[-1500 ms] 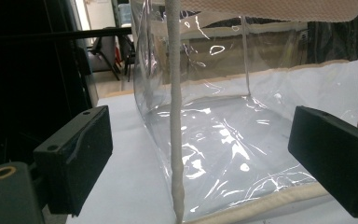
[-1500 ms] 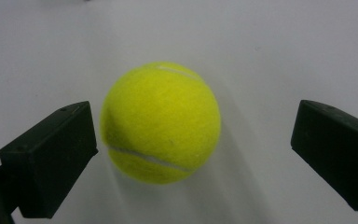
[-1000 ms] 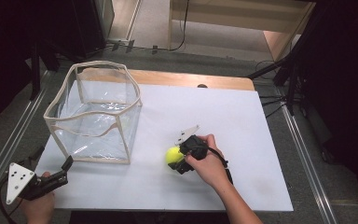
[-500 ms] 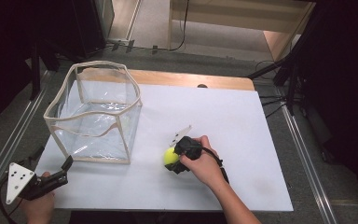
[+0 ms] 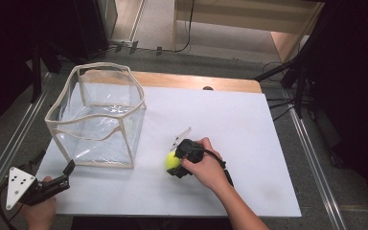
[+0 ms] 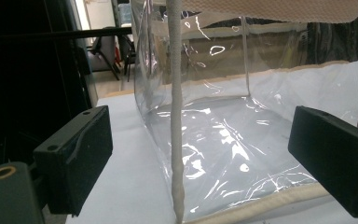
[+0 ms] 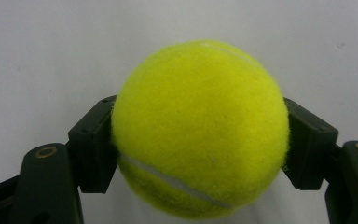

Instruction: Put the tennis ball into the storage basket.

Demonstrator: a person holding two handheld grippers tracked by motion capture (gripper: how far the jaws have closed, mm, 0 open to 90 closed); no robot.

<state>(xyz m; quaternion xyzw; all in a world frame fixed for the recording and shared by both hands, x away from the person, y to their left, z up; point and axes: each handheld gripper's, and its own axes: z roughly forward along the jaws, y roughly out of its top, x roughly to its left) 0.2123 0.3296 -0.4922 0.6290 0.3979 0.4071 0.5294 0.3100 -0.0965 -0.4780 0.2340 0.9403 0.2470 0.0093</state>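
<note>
A yellow tennis ball (image 5: 172, 160) lies on the white table top, right of a clear plastic bag. My right gripper (image 5: 176, 164) comes in from the right, and its jaws have just been closing with the ball between them. In the right gripper view both black pads (image 7: 93, 149) press the sides of the ball (image 7: 200, 126), so the right gripper (image 7: 200, 144) is shut on it. My left gripper (image 5: 68, 168) rests at the table's near left corner. Its open jaws face the bag's near corner seam (image 6: 176, 140), with the left gripper (image 6: 200, 154) holding nothing.
The clear bag (image 5: 96, 120) with cream trim stands open-topped at the left of the white board (image 5: 239, 120). A wooden strip (image 5: 196, 82) runs along the far edge. Metal rails (image 5: 311, 158) flank the table, and cables and stands sit beyond it.
The right hand has edged slightly toward the ball and its jaws have closed on it. The ball has barely shifted. The left hand and the bag have stayed put.
</note>
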